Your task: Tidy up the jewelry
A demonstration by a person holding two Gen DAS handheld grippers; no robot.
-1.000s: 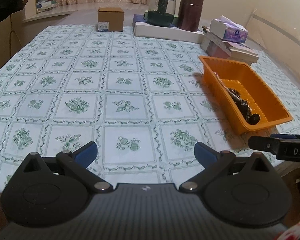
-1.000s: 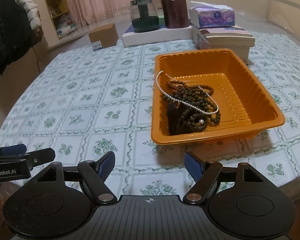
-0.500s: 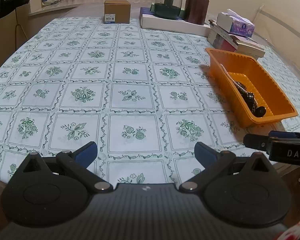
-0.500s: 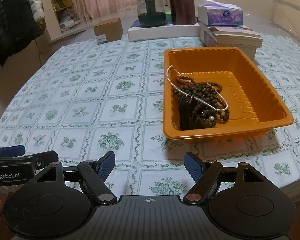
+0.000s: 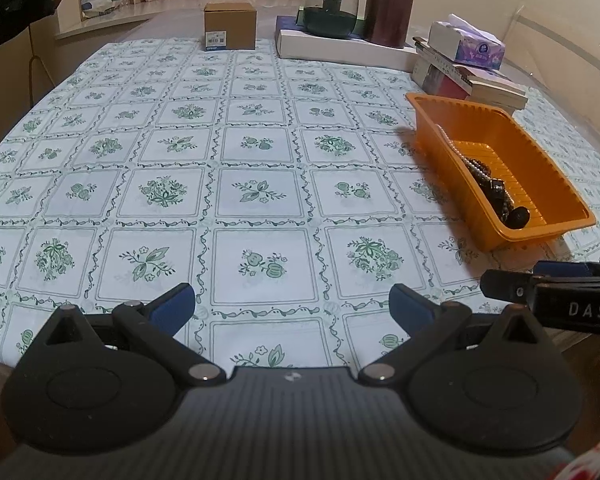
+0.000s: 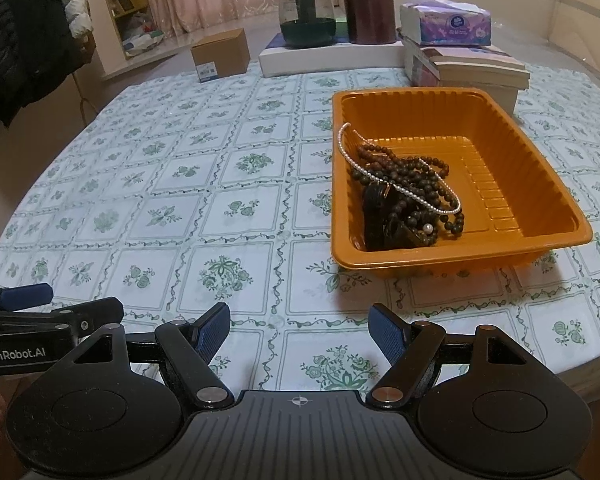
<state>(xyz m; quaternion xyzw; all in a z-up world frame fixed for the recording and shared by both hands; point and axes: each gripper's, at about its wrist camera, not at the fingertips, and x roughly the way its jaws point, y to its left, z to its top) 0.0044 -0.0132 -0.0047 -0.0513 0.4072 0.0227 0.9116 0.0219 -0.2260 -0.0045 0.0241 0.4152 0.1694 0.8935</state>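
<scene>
A white tablecloth (image 6: 204, 184) is patterned with green floral squares. An orange tray (image 6: 540, 184) at the right of the frame is filled with dark brown beads (image 6: 404, 176) and a white pearl strand (image 6: 352, 152).

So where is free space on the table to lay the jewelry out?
Free: the tablecloth left of the orange tray, from the cardboard box to the near edge. Crowded: the far right, with white tray, books, tissue box.

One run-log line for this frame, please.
left gripper: open, empty | right gripper: open, empty | jewelry: tangled in orange tray | stage: pre-reach
</scene>
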